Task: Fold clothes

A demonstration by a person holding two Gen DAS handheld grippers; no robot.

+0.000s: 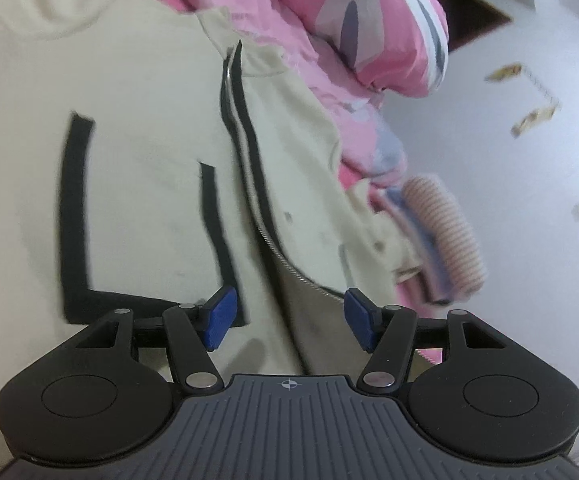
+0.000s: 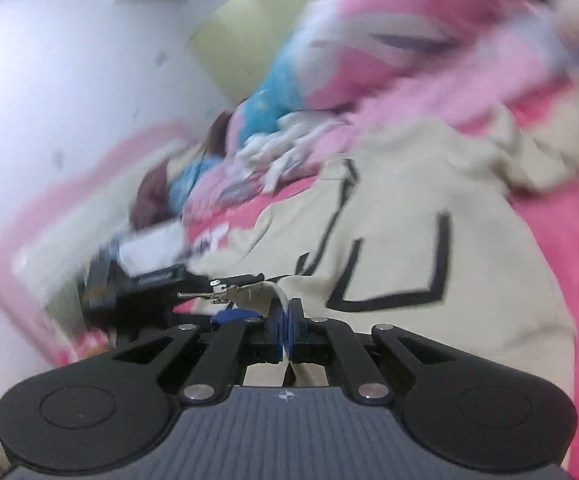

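Note:
A cream zip jacket [image 1: 141, 184] with black trim lines lies spread on the pink bed. Its zipper [image 1: 249, 168] runs down the middle. My left gripper [image 1: 289, 318] hovers open over the jacket's lower front, its blue pads [image 1: 219, 318] on either side of the zipper's open bottom end and holding nothing. In the blurred right wrist view the same jacket [image 2: 409, 232] stretches away, and my right gripper [image 2: 287, 330] is shut on its cream bottom edge beside the metal zipper end [image 2: 221, 294].
A rumpled pink patterned duvet [image 1: 329, 20] lies beyond the jacket. A pink striped cuff [image 1: 449, 236] lies at its right side. Blue and white clothes [image 2: 273, 96] are piled further off. A black device [image 2: 129, 284] sits left of my right gripper. Pink sheet [image 2: 569, 260] shows on the right.

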